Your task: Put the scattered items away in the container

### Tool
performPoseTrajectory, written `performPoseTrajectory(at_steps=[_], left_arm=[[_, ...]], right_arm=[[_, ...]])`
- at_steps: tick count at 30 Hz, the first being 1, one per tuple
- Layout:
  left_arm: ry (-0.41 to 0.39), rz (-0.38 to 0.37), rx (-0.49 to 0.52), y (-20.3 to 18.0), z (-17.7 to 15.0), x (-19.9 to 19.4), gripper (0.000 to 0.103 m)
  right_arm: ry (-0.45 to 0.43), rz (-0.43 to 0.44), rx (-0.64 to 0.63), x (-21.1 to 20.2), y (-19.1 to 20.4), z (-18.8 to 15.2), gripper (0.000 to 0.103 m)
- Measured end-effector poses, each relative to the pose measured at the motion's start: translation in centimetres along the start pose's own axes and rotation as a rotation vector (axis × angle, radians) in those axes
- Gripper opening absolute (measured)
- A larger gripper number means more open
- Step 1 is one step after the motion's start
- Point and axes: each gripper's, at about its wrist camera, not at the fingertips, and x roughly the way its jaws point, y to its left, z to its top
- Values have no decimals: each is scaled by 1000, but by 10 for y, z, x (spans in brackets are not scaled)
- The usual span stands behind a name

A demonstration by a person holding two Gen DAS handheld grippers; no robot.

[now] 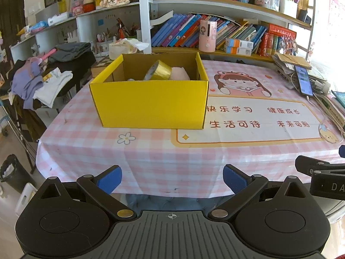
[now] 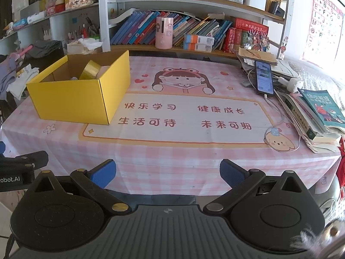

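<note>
Bookshelves crowd the wall behind a pink-checked surface (image 2: 172, 157), and on it, toward ten o'clock in the right wrist view, sits the yellow cardboard box (image 1: 151, 101). Inside it lean a roll of gold tape (image 1: 158, 70) and a pale pink item (image 1: 180, 73), with something small beside them that is too hidden to name. No loose items show on the cartoon mat (image 2: 183, 118); a phone (image 2: 264, 77) and stacked books (image 2: 319, 116) sit at two to three o'clock. Tidying looks essentially finished. Outward, the left gripper (image 1: 172, 181) and the right gripper (image 2: 168, 176) hover at the near edge, jaws spread wide, holding nothing.
</note>
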Motion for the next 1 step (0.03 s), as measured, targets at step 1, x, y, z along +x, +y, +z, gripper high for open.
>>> performPoseTrajectory(at_steps=[1], left_arm=[[0,-1,0,0,1,1,101]], right_arm=[[3,0,-1,1,0,0,103]])
